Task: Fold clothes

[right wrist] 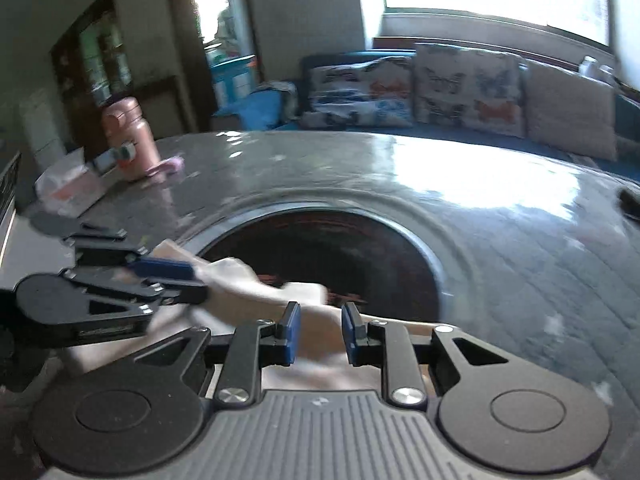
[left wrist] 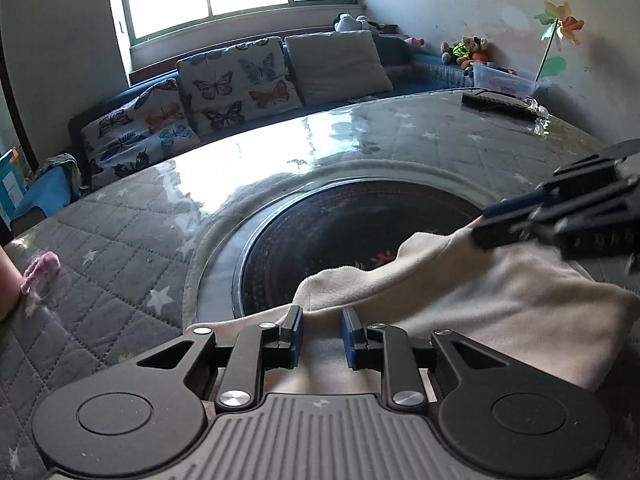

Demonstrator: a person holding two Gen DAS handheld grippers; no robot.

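Observation:
A cream garment [left wrist: 492, 304] lies on the grey quilted table cover, partly over the dark round inset. My left gripper [left wrist: 321, 332] sits low over its near edge, jaws a little apart with cloth between them. My right gripper [left wrist: 486, 226] enters from the right, its fingers against a raised fold of the cloth. In the right wrist view the right gripper [right wrist: 318, 330] has its jaws a little apart over the garment [right wrist: 256, 284]. The left gripper [right wrist: 188, 280] comes in from the left, pinching the cloth's edge.
The round table [left wrist: 120, 240] has a glossy cover and a dark round centre [left wrist: 344, 232]. A sofa with butterfly cushions [left wrist: 236, 80] stands behind. A pink cloth [left wrist: 40, 270] lies at the left. A pink bottle [right wrist: 130, 140] and a plastic bag [right wrist: 68, 188] stand at the far left edge.

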